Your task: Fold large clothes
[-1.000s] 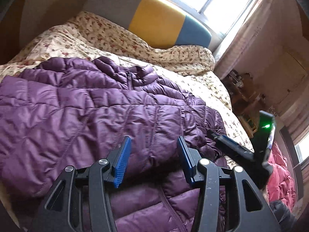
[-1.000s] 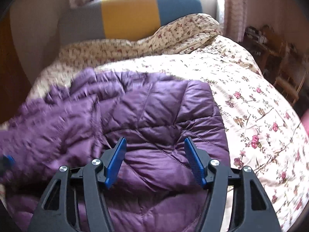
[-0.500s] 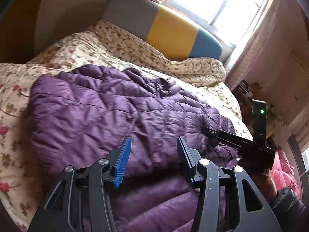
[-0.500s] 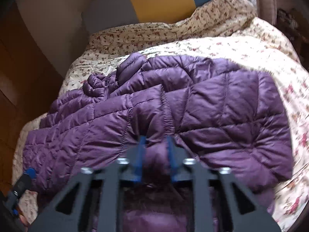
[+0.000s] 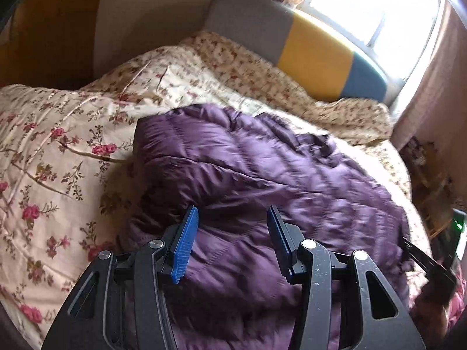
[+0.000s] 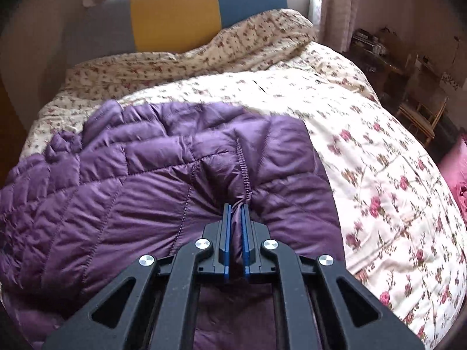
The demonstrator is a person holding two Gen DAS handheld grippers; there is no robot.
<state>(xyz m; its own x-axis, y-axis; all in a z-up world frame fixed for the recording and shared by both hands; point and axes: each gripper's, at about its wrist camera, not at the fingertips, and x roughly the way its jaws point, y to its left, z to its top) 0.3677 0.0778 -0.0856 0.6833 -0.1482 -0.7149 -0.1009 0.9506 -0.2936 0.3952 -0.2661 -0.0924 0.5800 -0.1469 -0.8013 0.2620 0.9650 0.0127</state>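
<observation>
A purple quilted puffer jacket [image 5: 262, 180] lies spread on a floral quilt on the bed; it also fills the right wrist view [image 6: 140, 180]. My left gripper [image 5: 232, 218] is open, its blue pads just above the jacket's near part, holding nothing. My right gripper [image 6: 235, 208] is shut on a pinch of the jacket's fabric beside a gathered seam [image 6: 243, 169]. The right gripper's black body also shows at the right edge of the left wrist view [image 5: 429, 262].
The floral quilt [image 5: 58, 151] covers the bed, bunched at the head [image 6: 233, 43]. A grey, yellow and blue headboard [image 6: 175, 11] stands under a bright window. A wooden chair [image 6: 420, 110] and cluttered furniture stand right of the bed. Pink fabric [image 6: 458, 172] lies at the far right.
The right gripper went from open to shut on the jacket fabric. The left gripper stayed open and swung left, so more of the quilt shows beside the jacket.
</observation>
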